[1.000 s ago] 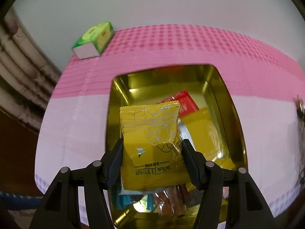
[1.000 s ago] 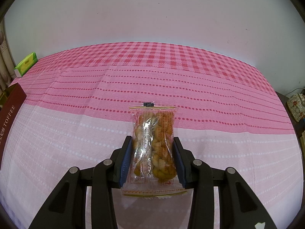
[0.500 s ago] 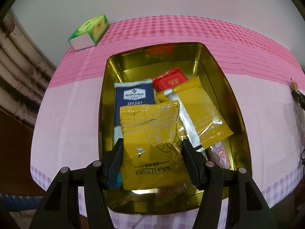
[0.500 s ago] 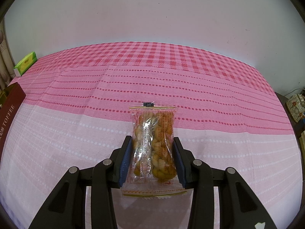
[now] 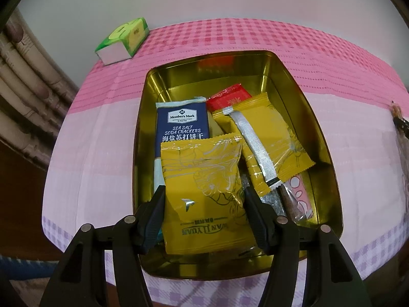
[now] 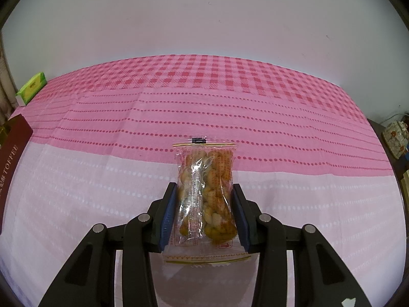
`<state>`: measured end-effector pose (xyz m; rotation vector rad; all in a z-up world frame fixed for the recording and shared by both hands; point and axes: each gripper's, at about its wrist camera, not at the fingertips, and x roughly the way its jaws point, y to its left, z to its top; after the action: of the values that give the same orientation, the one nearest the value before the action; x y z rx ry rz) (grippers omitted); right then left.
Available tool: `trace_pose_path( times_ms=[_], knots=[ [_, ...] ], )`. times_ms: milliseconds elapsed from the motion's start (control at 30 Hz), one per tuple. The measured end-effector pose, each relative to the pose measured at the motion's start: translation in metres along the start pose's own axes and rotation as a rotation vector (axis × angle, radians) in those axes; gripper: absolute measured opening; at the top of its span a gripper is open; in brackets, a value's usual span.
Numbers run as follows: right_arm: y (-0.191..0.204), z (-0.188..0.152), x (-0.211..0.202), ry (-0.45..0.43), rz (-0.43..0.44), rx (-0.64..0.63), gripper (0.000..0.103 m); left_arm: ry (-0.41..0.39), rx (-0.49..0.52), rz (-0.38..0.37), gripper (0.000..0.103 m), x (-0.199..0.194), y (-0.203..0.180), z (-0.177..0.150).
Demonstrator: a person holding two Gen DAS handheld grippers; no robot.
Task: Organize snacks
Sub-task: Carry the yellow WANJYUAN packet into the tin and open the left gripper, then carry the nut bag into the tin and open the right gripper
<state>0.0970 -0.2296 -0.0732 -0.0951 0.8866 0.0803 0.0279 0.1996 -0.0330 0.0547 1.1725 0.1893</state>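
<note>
Yellow packet [image 5: 204, 194] sits clamped between the left gripper [image 5: 204, 215] fingers, above the gold tin [image 5: 324, 158] of snacks; the right gripper [image 6: 204, 217] fingers clench a clear snack bag [image 6: 205, 197] over the pink tabletop [image 6: 294, 133].

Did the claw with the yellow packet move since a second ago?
Yes. The left claw with its yellow packet pulled back from the gold tin; the tin's near rim now shows.

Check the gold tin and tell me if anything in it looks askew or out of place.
One yellow packet lies diagonally, seam side up, across the other snacks in the gold tin. Nothing looks spilled or torn.
</note>
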Motion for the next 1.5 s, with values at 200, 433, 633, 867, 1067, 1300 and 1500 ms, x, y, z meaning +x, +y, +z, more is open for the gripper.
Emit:
trace_pose_path(
  times_ms=[200, 433, 633, 867, 1067, 1300, 1500],
  knots=[
    [0.002, 0.001, -0.001, 0.02, -0.022, 0.03, 0.036, -0.02, -0.018, -0.007, 0.062, -0.004, 0.004, 0.001],
    [0.011, 0.001, -0.004, 0.045, -0.081, 0.059, 0.036, -0.099, -0.029, 0.005, 0.069, -0.026, 0.008, 0.005],
    [0.024, -0.001, -0.01, 0.059, -0.109, 0.058, 0.036, -0.168, -0.053, 0.031, 0.074, -0.041, 0.015, 0.005],
    [0.051, 0.004, -0.031, 0.041, -0.097, 0.047, 0.036, -0.23, -0.125, 0.106, 0.076, -0.052, 0.031, -0.007],
    [0.085, 0.012, -0.057, 0.016, -0.038, 0.039, 0.036, -0.227, -0.228, 0.116, 0.08, -0.055, 0.062, -0.016],
    [0.147, 0.021, -0.091, -0.019, 0.048, -0.004, 0.036, -0.221, -0.293, 0.158, 0.082, -0.057, 0.089, -0.027],
    [0.205, 0.022, -0.11, -0.02, 0.138, -0.045, 0.036, -0.223, -0.263, 0.162, 0.083, -0.059, 0.087, -0.032]
  ],
)
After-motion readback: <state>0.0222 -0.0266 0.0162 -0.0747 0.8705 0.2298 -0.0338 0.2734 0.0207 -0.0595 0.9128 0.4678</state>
